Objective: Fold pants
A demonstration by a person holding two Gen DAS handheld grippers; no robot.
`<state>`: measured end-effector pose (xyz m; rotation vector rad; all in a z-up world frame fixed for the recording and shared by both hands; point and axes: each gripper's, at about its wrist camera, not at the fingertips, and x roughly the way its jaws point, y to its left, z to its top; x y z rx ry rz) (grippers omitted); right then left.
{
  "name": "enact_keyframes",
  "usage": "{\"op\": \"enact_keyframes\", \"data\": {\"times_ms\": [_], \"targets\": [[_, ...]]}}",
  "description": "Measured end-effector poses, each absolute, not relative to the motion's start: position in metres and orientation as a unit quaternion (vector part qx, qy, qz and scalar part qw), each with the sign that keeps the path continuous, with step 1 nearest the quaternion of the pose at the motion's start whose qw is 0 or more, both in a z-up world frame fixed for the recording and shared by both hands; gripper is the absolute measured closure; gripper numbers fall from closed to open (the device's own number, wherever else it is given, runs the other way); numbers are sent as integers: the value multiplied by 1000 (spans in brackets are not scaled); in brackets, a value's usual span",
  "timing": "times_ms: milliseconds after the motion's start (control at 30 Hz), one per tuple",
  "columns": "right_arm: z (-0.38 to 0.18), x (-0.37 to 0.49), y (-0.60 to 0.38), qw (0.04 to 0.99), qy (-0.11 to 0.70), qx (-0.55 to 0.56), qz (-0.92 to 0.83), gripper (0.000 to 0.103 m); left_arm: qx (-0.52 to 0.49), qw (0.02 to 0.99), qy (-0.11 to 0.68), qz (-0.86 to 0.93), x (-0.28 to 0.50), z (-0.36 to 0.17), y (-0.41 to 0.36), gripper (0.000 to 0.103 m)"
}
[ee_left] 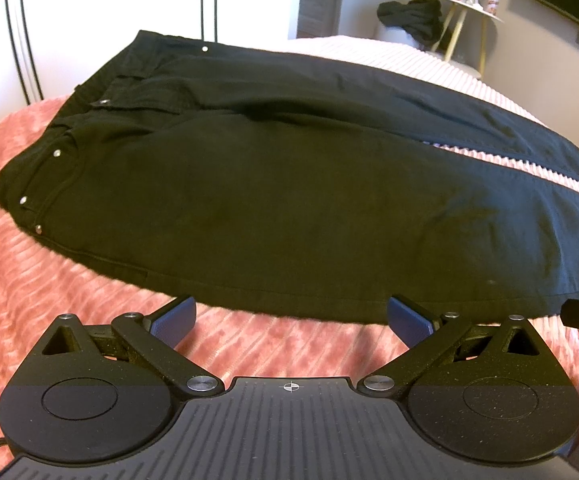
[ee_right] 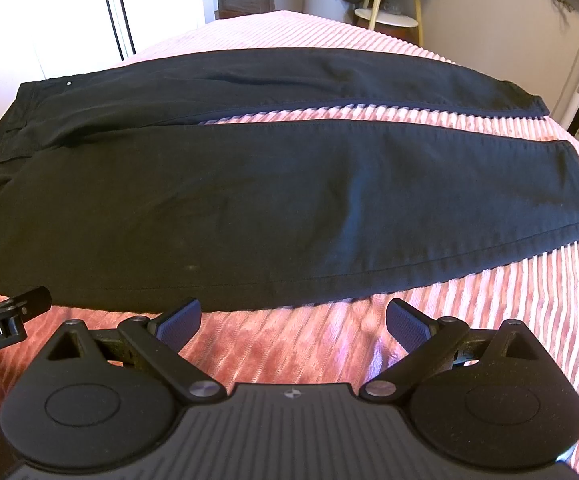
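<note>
Black pants (ee_left: 273, 200) flat on pink blanket (ee_left: 49, 304), legs apart, left gripper (ee_left: 291, 316) open near hip edge, right gripper (ee_right: 293, 316) open near thigh edge, neither touching

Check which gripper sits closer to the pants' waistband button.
Left. The left gripper hovers open off the near edge of the pants, toward the waist end where the button lies. The right gripper, also open, is further along the leg, toward the hems.

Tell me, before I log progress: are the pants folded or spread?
Spread. The pants lie flat on the bed, both legs apart with blanket showing between.
</note>
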<state>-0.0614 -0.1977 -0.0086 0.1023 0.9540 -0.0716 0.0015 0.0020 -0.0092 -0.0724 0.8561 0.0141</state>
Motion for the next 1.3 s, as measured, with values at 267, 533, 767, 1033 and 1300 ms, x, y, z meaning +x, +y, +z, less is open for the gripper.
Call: {"op": "enact_keyframes", "data": {"times_ms": [267, 533, 767, 1033, 1300], "targets": [[-8, -61, -199, 886, 459, 52, -34, 4, -35, 909, 416, 7, 1, -9, 2, 0], [-8, -62, -199, 886, 460, 54, -33, 4, -35, 909, 416, 7, 2, -8, 2, 0], [-9, -62, -198, 885, 460, 56, -33, 4, -35, 908, 418, 6, 3, -8, 3, 0], [-11, -62, -200, 885, 461, 58, -32, 4, -34, 907, 419, 7, 2, -8, 3, 0], [-12, -60, -203, 883, 463, 67, -30, 4, -31, 906, 422, 8, 4, -6, 2, 0]]}}
